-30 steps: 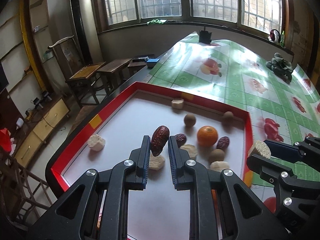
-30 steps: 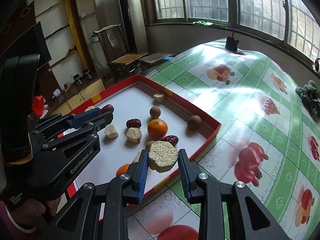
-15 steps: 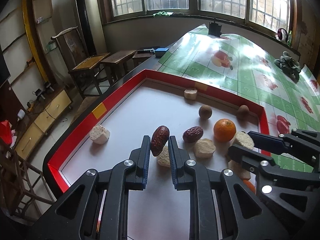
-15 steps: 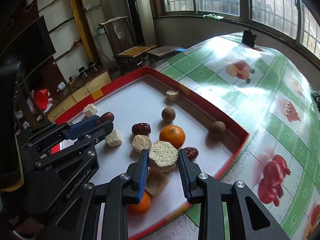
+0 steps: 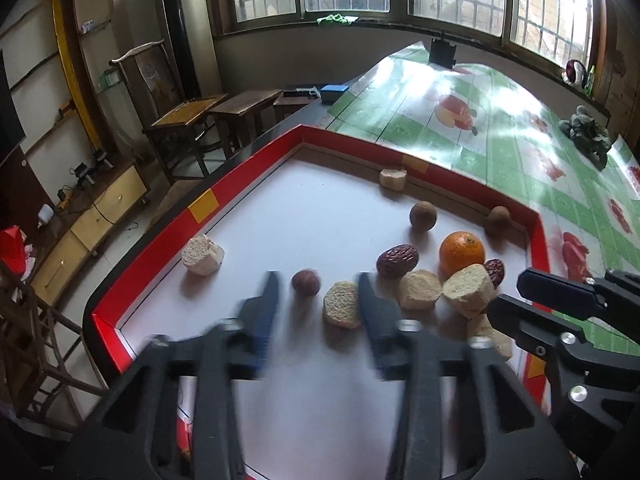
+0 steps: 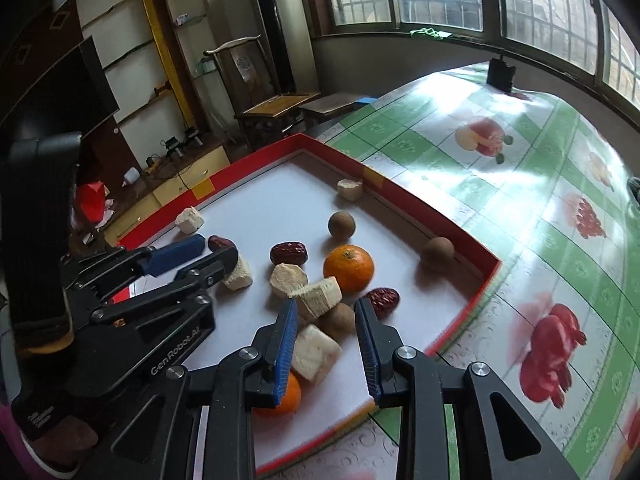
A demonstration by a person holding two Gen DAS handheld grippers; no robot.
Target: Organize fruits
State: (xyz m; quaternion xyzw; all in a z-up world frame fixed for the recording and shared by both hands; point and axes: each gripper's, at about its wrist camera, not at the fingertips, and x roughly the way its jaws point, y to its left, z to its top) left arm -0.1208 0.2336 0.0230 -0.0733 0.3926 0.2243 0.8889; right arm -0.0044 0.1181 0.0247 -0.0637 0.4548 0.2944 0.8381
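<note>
While the red-rimmed tray point(image 5: 204, 206) holds an orange point(image 5: 462, 251), pale chunks and red dates, the left gripper point(image 5: 316, 306) is opening over a dropped date point(image 5: 306, 281) — the right gripper point(image 6: 326, 330) stands released, nothing pinched.

L gripper point(image 5: 316, 308) jaws opening, blurred; red date point(image 5: 305, 281) lies free on tray point(image 5: 156, 240) floor between them. Pale chunk point(image 5: 342, 304) at its 4 o'clock. Orange point(image 5: 462, 251) at 2 o'clock. R gripper point(image 5: 516, 296) at 3 o'clock.
</note>
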